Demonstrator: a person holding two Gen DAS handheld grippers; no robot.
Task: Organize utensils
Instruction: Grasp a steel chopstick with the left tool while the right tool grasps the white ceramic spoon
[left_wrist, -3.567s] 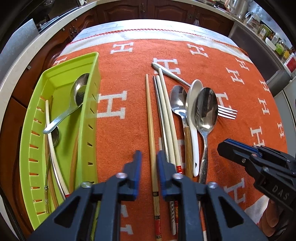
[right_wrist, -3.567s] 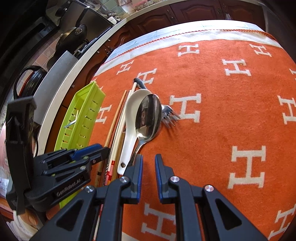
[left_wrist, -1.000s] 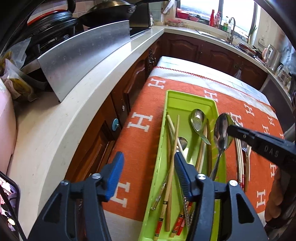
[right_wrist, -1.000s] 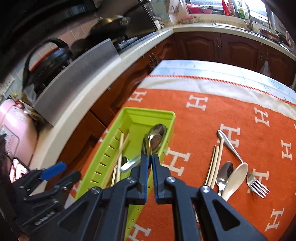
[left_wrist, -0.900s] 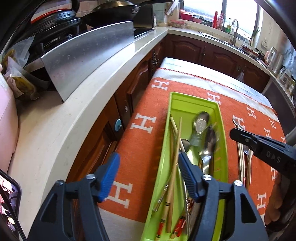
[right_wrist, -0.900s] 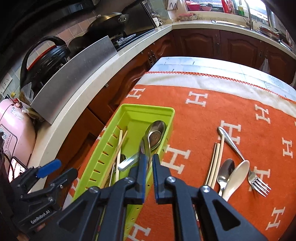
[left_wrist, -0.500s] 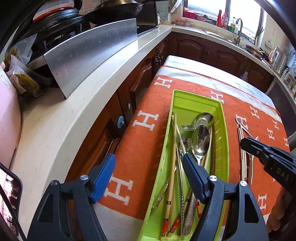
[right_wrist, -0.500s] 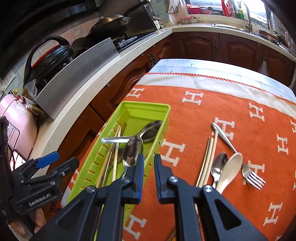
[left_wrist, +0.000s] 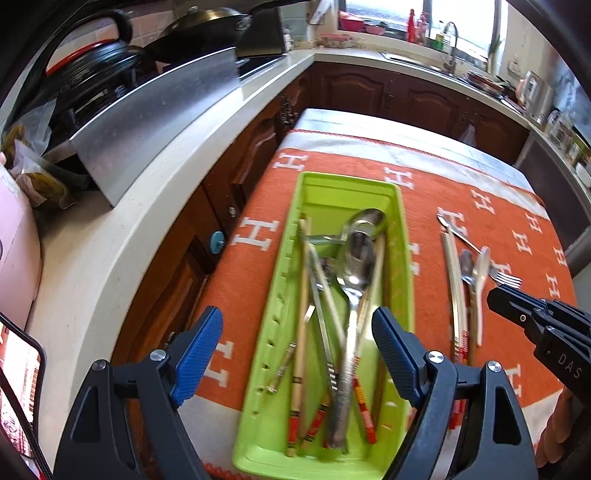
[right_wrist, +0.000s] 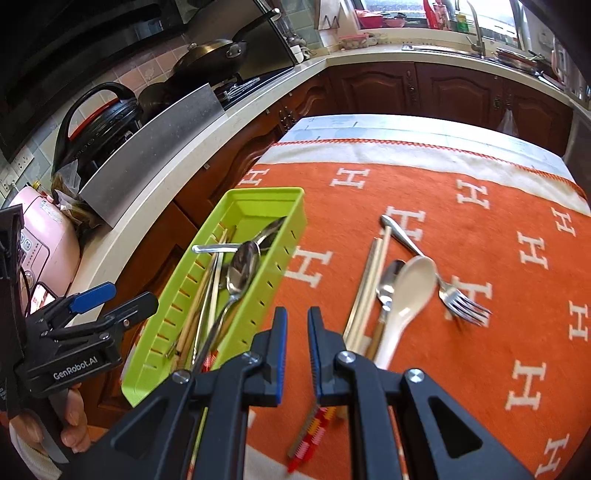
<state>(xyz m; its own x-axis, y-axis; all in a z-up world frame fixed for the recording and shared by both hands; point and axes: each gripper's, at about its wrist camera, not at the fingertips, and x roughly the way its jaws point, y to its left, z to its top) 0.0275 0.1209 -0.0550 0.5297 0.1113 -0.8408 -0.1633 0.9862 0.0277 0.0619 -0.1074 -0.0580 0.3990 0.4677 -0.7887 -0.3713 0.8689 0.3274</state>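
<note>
A lime green utensil tray (left_wrist: 404, 258) (right_wrist: 291, 236) lies on the orange cloth. It holds several chopsticks and spoons, with a large steel spoon (left_wrist: 356, 266) (right_wrist: 242, 269) on top. My left gripper (left_wrist: 297, 350) is wide open and empty above the tray's near end. My right gripper (right_wrist: 295, 339) is open by a narrow gap, empty, just right of the tray. On the cloth to the right lie chopsticks (right_wrist: 371, 280), a small spoon (right_wrist: 388, 284), a white ceramic spoon (right_wrist: 412, 291) and a fork (right_wrist: 443, 284).
The orange cloth (right_wrist: 498, 332) covers a table beside a pale countertop (left_wrist: 110, 221). A steel splash guard (left_wrist: 155, 122), pans and a pink appliance (right_wrist: 44, 236) stand on that counter. Dark wooden cabinets run behind.
My right gripper has let go of the large steel spoon, which now lies in the tray, and has moved right of the tray. My left gripper has opened wider.
</note>
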